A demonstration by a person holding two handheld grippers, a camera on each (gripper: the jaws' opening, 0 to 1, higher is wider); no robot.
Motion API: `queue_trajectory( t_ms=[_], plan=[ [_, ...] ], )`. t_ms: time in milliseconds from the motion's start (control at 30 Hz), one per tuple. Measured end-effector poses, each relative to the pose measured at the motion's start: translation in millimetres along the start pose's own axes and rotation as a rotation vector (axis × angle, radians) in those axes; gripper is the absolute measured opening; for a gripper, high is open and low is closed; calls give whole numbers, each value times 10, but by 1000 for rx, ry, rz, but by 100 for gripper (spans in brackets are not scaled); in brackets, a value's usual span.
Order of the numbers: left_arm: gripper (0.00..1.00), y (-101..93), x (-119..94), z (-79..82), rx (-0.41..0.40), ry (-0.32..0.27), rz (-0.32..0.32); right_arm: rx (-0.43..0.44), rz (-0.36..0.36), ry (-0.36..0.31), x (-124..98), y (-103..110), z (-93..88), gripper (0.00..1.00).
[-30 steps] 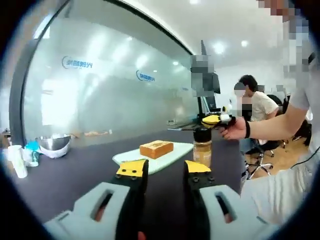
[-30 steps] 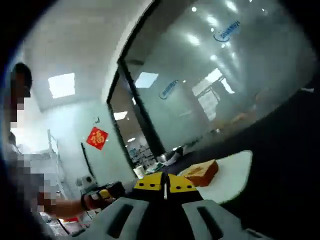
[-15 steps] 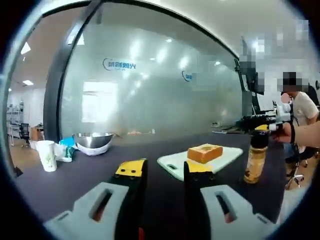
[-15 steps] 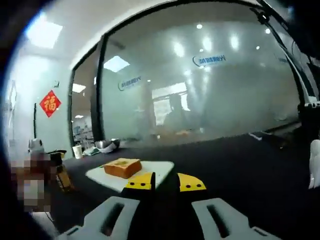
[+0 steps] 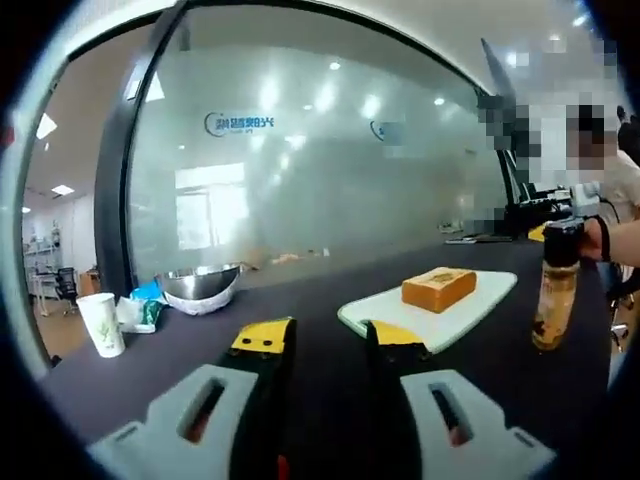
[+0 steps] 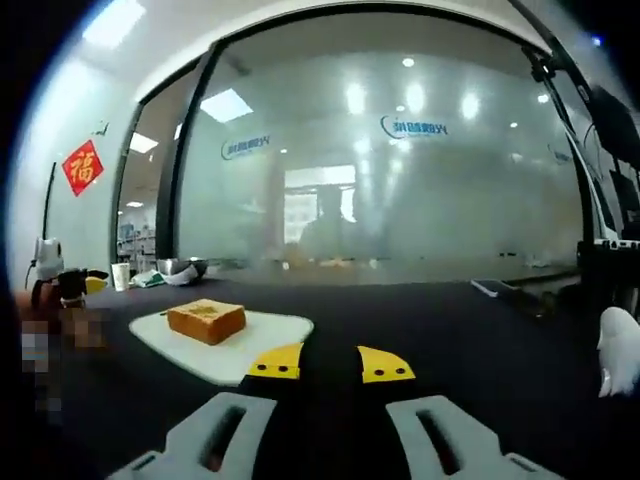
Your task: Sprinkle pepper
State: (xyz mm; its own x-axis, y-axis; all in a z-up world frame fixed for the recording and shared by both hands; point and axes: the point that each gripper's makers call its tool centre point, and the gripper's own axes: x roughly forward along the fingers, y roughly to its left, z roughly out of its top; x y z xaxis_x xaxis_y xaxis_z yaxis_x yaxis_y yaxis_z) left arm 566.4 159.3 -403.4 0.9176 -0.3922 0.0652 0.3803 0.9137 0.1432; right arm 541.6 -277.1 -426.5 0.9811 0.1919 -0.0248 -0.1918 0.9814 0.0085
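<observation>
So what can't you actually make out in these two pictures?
- Pepper bottle, left gripper view: a hand at the picture's edge covers its cap; whether it rests on the table is unclear.
- Toast on the cutting board, right gripper view: too small to tell whether pepper has landed.
- Steel bowl, left gripper view: contents hidden by its rim.
- Paper cup: print blurred.

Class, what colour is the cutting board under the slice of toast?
The cutting board is white, or a very pale green-white, clearest in the left gripper view, with the toast on it.
</observation>
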Motion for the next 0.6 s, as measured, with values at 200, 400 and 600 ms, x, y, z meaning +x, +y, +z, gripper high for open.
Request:
queue_trajectory(
  t_ms=[200,400,600],
  plan=[
    [22,-12,-86,-3,-36,-23,-11,-13,1,-37,4,-33,43,14],
    [22,8,-112,-70,-103,2,0,-70,-34,-47,-21,-116,43,14],
    [22,-50,-145,-82,-72,11,-12,-101,-35,-67,-36,-102,74,14]
  ],
)
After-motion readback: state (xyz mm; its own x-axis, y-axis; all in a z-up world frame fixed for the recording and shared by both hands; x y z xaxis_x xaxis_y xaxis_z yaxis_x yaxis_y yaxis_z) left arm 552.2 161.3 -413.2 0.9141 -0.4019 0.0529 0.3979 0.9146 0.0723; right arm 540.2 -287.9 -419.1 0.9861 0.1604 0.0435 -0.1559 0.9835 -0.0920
